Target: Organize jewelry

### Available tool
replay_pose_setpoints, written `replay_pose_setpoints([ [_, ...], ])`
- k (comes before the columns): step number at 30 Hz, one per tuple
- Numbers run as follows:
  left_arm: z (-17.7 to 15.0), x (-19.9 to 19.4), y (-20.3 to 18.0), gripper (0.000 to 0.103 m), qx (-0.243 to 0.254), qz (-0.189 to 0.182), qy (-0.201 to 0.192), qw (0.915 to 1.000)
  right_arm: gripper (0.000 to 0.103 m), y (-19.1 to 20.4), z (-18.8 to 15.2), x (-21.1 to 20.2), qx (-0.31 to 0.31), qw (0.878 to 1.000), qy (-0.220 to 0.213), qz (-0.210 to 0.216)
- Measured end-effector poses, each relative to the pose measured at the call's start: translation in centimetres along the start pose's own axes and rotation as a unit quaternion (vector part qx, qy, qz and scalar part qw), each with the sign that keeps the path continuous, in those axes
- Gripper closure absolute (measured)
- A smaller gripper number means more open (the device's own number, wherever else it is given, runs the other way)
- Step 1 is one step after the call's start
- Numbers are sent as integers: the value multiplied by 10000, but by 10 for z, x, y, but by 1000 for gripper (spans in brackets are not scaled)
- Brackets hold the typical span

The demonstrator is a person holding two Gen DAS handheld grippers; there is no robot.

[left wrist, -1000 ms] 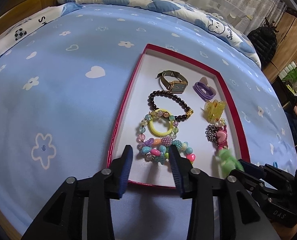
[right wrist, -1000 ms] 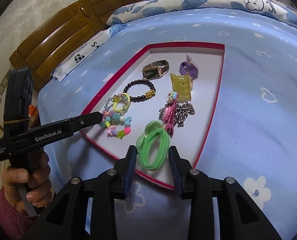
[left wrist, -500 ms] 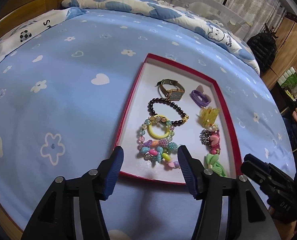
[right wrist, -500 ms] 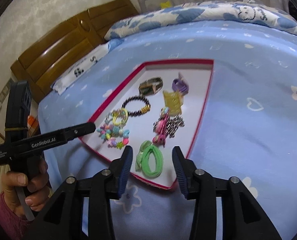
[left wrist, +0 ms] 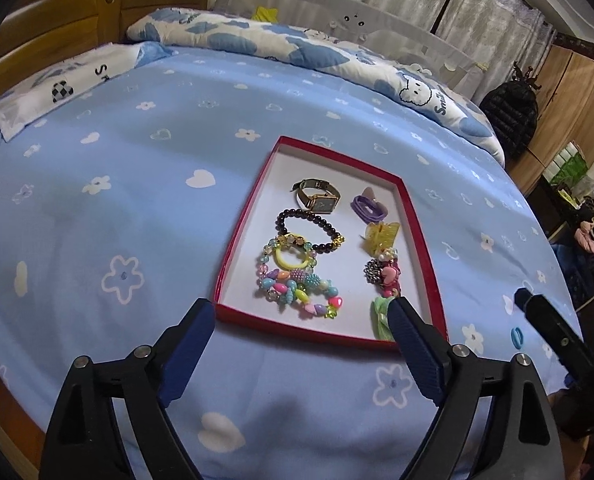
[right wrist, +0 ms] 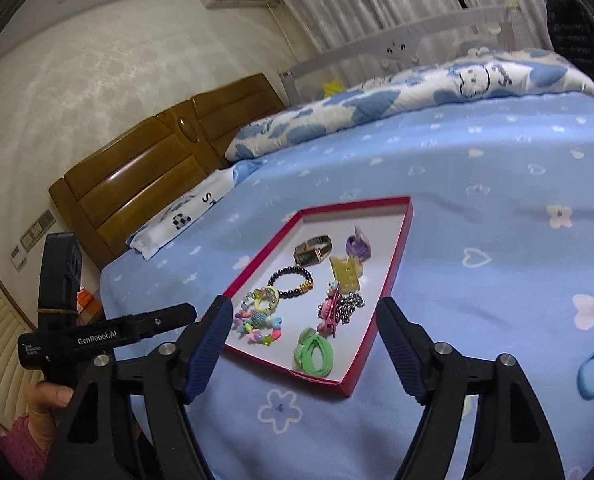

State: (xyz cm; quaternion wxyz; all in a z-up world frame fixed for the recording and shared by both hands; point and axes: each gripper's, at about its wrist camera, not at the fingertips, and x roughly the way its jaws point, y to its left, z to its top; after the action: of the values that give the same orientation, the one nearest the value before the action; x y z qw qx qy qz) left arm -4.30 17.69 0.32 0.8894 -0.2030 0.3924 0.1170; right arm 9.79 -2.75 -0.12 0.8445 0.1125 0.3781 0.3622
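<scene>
A red-rimmed tray (left wrist: 244,236) (right wrist: 393,276) lies on the blue bedspread. In it are a watch (left wrist: 317,198) (right wrist: 313,251), a dark bead bracelet (left wrist: 309,230) (right wrist: 291,282), colourful bead bracelets (left wrist: 297,284) (right wrist: 257,318), a purple hair tie (left wrist: 367,207) (right wrist: 357,246), a yellow claw clip (left wrist: 381,236) (right wrist: 345,276), a pink clip with a chain (left wrist: 383,278) (right wrist: 337,308) and a green hair tie (left wrist: 381,316) (right wrist: 315,354). My left gripper (left wrist: 301,344) is open and empty, short of the tray's near edge. My right gripper (right wrist: 305,344) is open and empty above the tray's near corner.
A blue hair tie (right wrist: 593,374) (left wrist: 517,336) lies on the bedspread right of the tray. Pillows (left wrist: 257,44) and a wooden headboard (right wrist: 157,176) are at the far side. The bed's edge is just below both grippers. A wardrobe (left wrist: 569,92) stands to the right.
My right gripper has let go of the green hair tie, which now lies in the tray. Both grippers opened wide and pulled back from the tray.
</scene>
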Motion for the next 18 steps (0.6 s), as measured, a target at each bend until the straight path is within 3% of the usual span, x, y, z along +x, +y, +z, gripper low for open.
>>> replay_pose_setpoints([
  [13, -20, -51, -30, 11, 705, 227, -415, 9964, 19, 23, 2, -38, -601, 9978, 18, -268],
  [18, -20, -69, -39, 1, 943, 505, -679, 9919, 12, 33, 17, -50, -831, 9960, 75, -328],
])
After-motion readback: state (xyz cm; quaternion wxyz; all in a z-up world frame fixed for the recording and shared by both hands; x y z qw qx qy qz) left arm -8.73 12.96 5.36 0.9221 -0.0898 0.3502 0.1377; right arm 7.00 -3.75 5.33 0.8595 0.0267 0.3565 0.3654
